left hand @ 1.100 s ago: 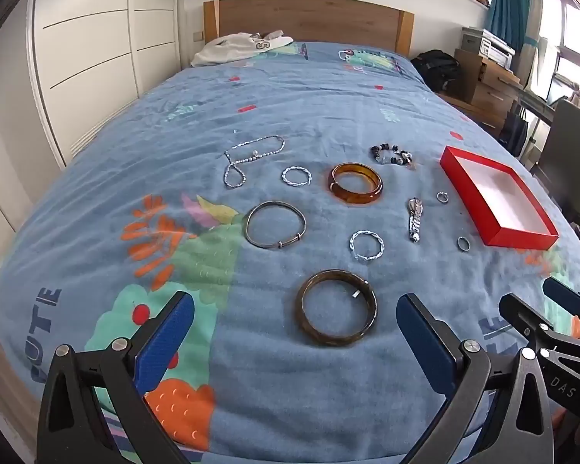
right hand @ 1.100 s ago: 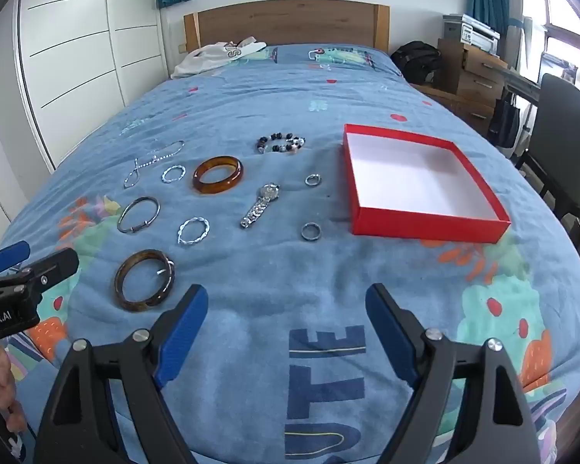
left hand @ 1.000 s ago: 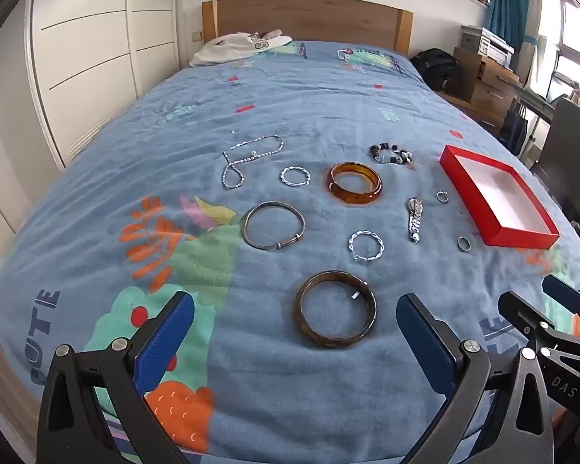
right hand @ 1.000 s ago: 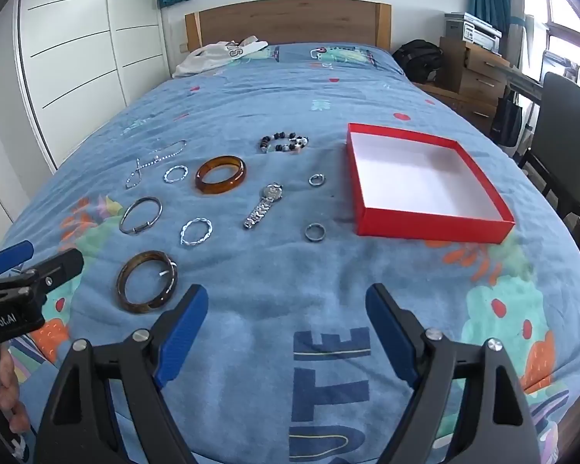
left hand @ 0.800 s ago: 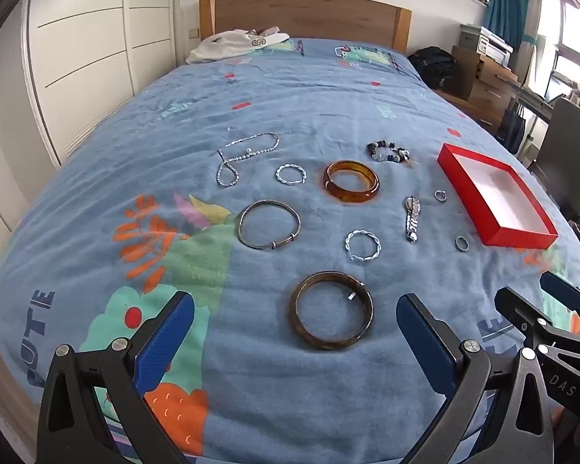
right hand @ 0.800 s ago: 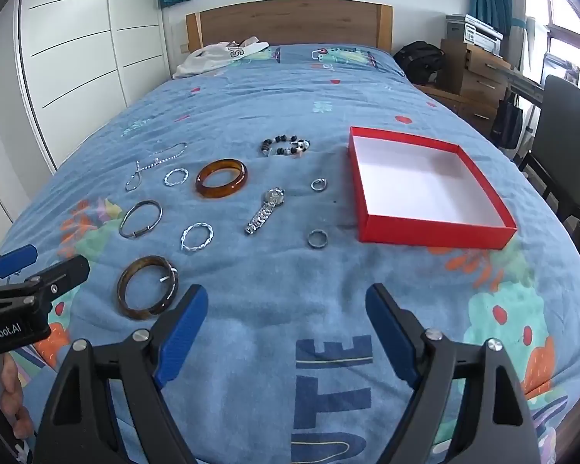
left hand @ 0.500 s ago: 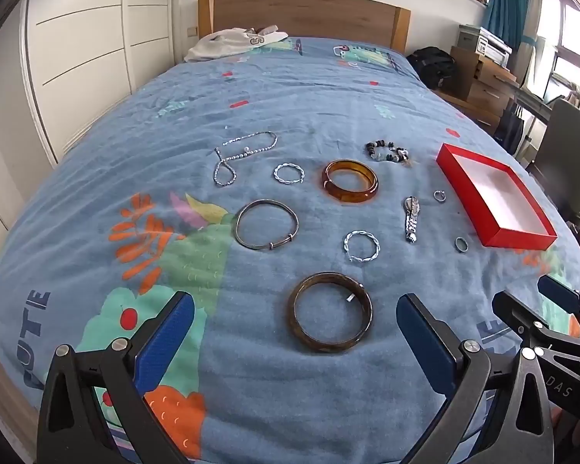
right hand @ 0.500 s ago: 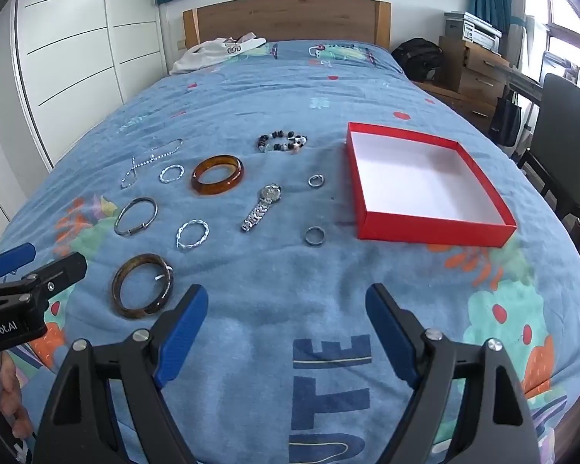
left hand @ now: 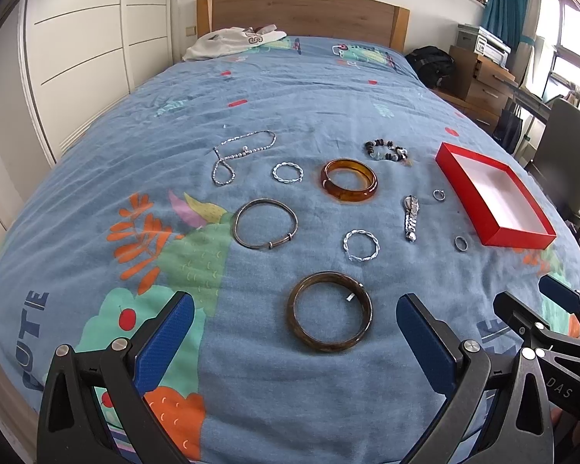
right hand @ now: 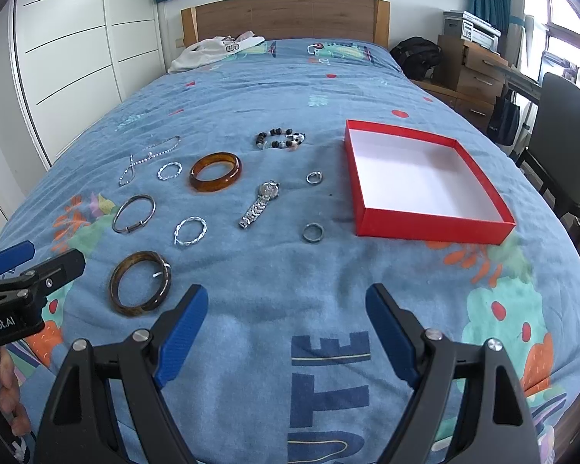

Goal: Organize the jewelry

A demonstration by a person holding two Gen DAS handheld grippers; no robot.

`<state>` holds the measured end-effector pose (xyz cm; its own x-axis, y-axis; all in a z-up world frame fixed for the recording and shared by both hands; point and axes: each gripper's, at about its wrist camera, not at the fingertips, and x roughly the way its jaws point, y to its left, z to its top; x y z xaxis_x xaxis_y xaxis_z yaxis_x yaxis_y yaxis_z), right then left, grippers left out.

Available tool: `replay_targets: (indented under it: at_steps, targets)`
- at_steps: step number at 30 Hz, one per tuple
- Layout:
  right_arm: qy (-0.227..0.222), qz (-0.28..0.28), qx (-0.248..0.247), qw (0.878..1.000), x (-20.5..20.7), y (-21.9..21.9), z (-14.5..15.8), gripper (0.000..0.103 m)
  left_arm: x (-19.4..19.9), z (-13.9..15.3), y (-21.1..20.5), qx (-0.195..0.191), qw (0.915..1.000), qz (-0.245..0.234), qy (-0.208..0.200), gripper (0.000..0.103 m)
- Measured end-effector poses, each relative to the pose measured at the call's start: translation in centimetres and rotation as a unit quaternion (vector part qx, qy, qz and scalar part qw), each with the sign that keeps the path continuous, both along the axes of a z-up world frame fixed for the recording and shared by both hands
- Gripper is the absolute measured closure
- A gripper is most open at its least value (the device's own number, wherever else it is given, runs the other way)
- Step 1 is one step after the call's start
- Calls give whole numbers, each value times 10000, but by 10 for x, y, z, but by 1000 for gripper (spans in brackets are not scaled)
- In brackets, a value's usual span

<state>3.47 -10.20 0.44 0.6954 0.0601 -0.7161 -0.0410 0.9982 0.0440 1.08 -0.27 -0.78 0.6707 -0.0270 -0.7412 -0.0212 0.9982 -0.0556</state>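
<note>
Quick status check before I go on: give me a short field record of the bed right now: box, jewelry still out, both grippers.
box: red box, open, nothing inside
surface: blue bedspread
jewelry out: dark bangle, amber bangle, watch, bead bracelet, chain, two small rings
in box: none yet
left gripper: open, holding nothing, dark bangle just ahead
right gripper: open, holding nothing

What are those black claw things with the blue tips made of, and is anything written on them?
Each hand-held gripper, left and right, has angular black fingers with cut-out struts, silver screws and textured blue pads. White lettering shows: "DAS" on the right one's side, "nRobot.AI" on the left one's.
</note>
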Motion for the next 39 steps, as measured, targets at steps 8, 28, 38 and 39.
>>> replay_targets:
  at_steps: [8,28,38,39]
  targets:
    - [-12,-1,7,10000,-2,0,1,20,-1,1,-1,-35,10000,11,-83,1]
    - [-40,-39,63,10000,-3,0,6,20,-2,-1,-3,49,10000,38,62,1]
    - [-79,3,126,9999,-5,-1,8,20,-4,0,-4,58,9999,-10,112,1]
    - [-73,1,140,9999,-4,-2,8,20,-4,1,-4,65,9999,-11,119,1]
